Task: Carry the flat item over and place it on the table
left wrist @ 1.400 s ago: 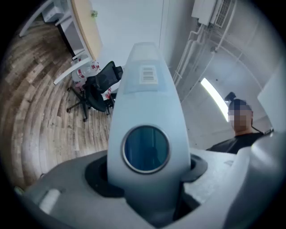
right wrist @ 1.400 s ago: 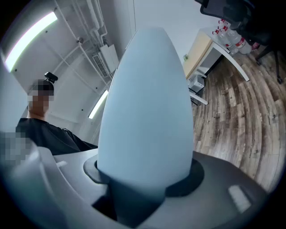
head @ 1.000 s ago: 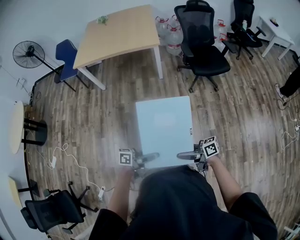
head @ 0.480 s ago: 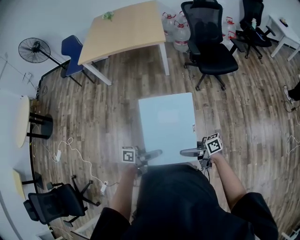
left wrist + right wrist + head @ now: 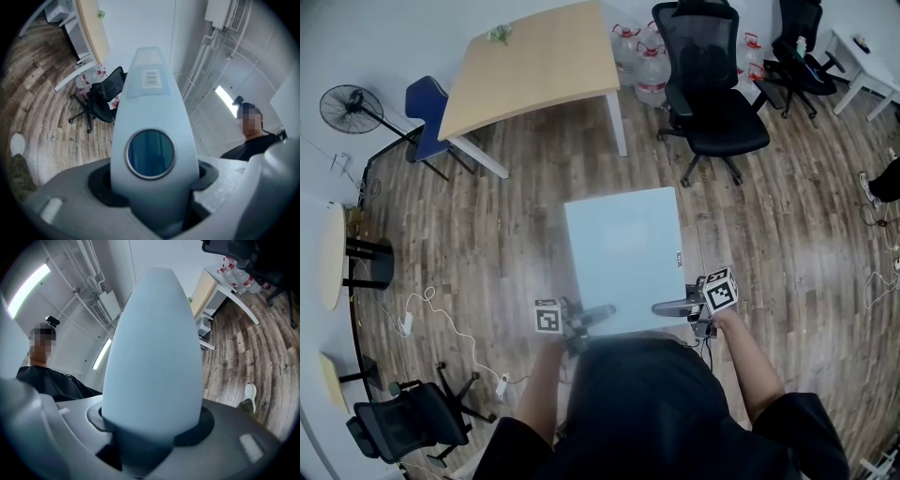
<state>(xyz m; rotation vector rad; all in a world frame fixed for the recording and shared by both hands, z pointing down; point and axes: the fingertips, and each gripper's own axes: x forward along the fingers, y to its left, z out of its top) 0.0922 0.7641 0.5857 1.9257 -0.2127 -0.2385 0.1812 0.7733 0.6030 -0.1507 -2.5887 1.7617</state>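
A pale blue flat board (image 5: 623, 253) hangs level above the wood floor, carried in front of the person. My left gripper (image 5: 598, 313) is shut on its near left edge and my right gripper (image 5: 669, 307) on its near right edge. In the left gripper view the board (image 5: 152, 108) runs edge-on away from the jaws, with a barcode label and a round dark blue disc on it. The right gripper view shows the same board (image 5: 154, 357) clamped in the jaws. The light wooden table (image 5: 534, 66) stands ahead, at the top left.
Black office chairs (image 5: 708, 94) and water bottles (image 5: 642, 66) stand right of the table. A blue chair (image 5: 427, 112) and a fan (image 5: 349, 108) are to its left. Cables (image 5: 441, 323) and another black chair (image 5: 403, 422) lie at lower left.
The board stays gripped the same way at both edges. The room has swayed slightly in the head view, first right, then back left.
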